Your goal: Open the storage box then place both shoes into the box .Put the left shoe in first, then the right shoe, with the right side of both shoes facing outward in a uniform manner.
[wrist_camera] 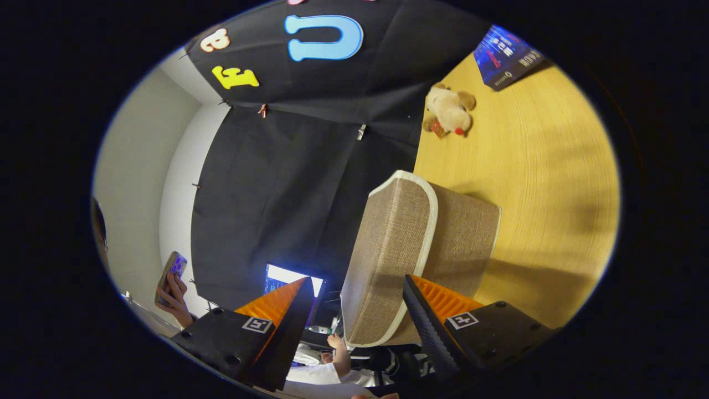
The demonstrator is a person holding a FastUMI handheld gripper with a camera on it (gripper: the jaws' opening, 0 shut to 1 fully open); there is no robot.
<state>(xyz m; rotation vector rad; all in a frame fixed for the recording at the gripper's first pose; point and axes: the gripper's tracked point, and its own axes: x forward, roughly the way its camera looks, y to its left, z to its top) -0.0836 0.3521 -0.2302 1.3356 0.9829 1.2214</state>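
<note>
Looking along my claw (354,310), I saw the whole scene rolled sideways, the wooden bench (543,183) filling the right half of the frame. My two fingers stood apart at the bottom of the frame, with nothing pressed between them. One storage box (415,249), covered in beige woven fabric with pale trim, sat at the centre of the frame just ahead of the fingers, its near end lying in the gap between them. The right finger (429,321) overlapped the box's lower corner, but I could not tell whether it touched the fabric. The box's lid looked closed, though the seam was hard to make out from that angle.

I counted one plush dog (450,111) on the bench in the upper right of the frame, well beyond the box, with a small red item at its front that was too small to name. One dark blue book (507,55) lay past the toy, cut off at the upper right edge.

At the lower left of the frame one hand (176,299) held a phone (170,277), the arm cut off below. One lit screen (291,280) glowed behind the left finger (288,316), partly hidden by it. Another person's raised arm (339,354) showed at the bottom centre, mostly hidden.
</note>
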